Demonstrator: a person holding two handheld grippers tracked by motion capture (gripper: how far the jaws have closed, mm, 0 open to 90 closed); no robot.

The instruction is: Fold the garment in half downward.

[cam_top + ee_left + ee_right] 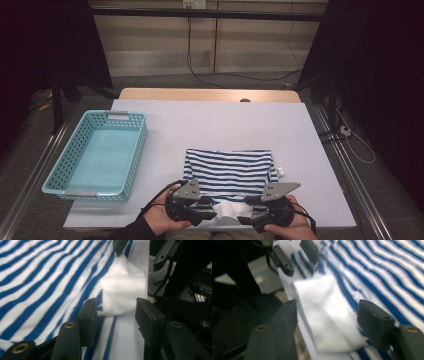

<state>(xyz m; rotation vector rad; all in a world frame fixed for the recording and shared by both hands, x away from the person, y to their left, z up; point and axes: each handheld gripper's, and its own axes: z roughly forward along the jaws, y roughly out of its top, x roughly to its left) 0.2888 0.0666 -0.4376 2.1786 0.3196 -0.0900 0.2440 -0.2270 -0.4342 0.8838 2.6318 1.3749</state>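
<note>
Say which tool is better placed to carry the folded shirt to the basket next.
Left, probably. The left tool sits at the shirt's near edge on the side nearer the basket. The right tool is on the far side. Both stand open around the white fold.

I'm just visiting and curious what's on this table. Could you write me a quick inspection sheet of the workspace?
Surface: white table top, wooden edge at the far side.
Job's things: folded blue-striped shirt, white part at its near edge.
Clutter: empty turquoise basket at left.
Grippers: left gripper and right gripper open, astride the white part, not pressing it.
Cables: cable trailing from the left gripper; more on the floor.
Surroundings: dark curtains, grey floor.
</note>
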